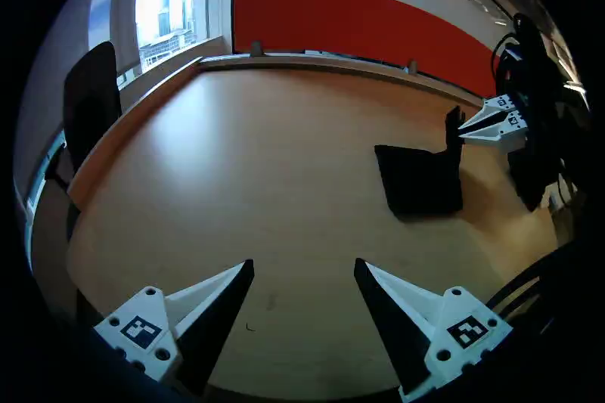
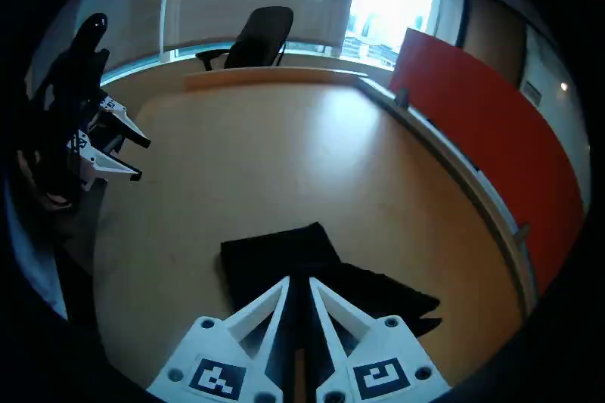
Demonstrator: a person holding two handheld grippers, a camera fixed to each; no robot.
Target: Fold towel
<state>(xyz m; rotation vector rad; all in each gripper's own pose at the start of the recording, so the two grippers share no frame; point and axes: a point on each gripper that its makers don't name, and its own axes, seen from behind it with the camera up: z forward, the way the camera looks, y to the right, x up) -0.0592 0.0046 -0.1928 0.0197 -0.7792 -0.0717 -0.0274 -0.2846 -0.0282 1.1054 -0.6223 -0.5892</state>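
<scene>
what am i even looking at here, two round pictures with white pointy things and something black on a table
No robot here: a person holds a two-finger gripper in each hand, and a fisheye camera rides on each one. The white wedges at the bottom are that gripper's own fingers. The left gripper is open above the wooden table, holding nothing. The right gripper is closed, pinching an edge of the black towel lying on the table. Each view also catches the other gripper farther off.
</scene>
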